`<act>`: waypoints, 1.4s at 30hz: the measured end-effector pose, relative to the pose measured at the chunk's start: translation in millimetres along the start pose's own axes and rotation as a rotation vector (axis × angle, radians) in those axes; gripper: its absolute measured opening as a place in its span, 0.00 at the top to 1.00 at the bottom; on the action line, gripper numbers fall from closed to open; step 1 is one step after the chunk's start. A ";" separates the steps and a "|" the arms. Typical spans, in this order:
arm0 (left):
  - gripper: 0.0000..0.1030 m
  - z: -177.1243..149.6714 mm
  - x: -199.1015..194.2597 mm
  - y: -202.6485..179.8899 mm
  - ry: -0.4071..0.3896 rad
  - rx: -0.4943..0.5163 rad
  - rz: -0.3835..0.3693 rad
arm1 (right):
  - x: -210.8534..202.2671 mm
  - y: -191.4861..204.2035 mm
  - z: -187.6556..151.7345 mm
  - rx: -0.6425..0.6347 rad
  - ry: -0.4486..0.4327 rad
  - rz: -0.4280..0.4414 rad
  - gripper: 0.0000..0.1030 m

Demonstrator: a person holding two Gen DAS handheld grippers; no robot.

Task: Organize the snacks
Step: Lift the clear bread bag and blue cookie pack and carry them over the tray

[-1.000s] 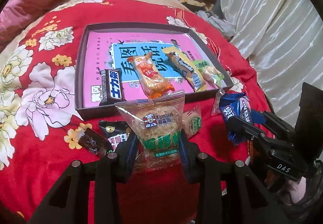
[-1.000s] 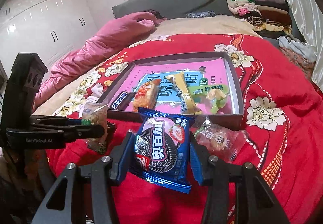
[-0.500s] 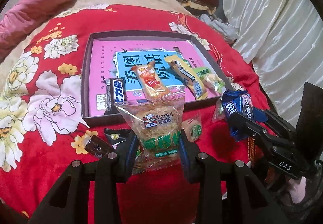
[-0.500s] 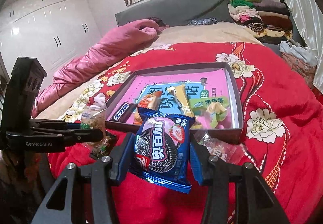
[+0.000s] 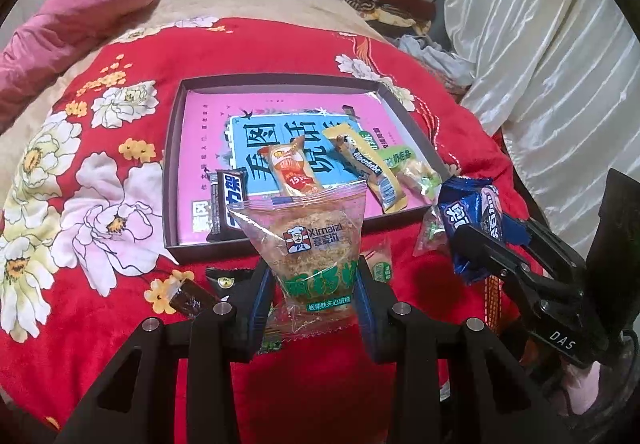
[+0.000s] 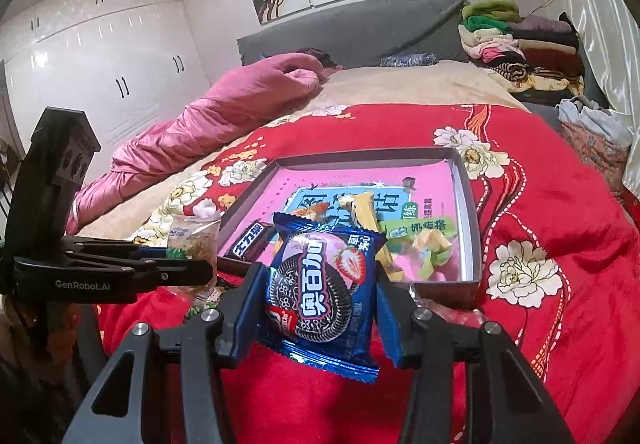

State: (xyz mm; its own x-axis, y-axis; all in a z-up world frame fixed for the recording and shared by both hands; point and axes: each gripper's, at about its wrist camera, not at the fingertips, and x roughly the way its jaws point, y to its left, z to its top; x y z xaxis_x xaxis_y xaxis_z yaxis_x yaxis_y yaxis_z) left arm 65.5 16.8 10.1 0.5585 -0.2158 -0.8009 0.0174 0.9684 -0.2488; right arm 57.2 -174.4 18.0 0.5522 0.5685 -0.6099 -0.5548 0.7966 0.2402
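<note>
Above the red floral bedspread [image 5: 100, 171], just before the shallow box [image 5: 170, 179], a clear Ximaizi cake packet [image 5: 308, 240] is clamped between the narrowly set fingers of the left gripper [image 5: 312, 292]. A blue strawberry Oreo packet [image 6: 320, 284] is pinched upright by the right gripper [image 6: 320, 308]. A Snickers bar [image 5: 228, 203] and other wrapped snacks are laid inside the box.

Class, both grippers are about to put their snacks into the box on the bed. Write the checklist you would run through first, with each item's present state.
1. Left gripper grips the clear Ximaizi cake packet: ok.
2. Right gripper grips the blue cookie packet: ok.
3. Box open, bare floor at its far end: ok.
4. Both packets lifted off the red blanket: ok.
5. Grippers apart from each other: ok.
6. All snacks in the box: not ok, the dark packet and others lie outside it.
</note>
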 end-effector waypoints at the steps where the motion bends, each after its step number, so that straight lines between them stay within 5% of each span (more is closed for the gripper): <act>1: 0.62 0.3 -0.2 -0.6 -0.002 0.001 0.001 | 0.0 -0.4 0.6 0.000 -0.002 -0.001 0.51; 42: 0.62 29.4 3.7 9.1 -0.054 -0.046 0.016 | -4.4 -20.7 20.2 0.009 -0.078 -0.047 0.51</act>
State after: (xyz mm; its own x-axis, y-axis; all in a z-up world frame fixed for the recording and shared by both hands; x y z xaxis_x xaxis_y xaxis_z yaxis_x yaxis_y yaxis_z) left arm 92.1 28.5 20.9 0.6023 -0.1922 -0.7748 -0.0290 0.9647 -0.2618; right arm 78.9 -189.3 31.0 0.6244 0.5442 -0.5604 -0.5215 0.8245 0.2196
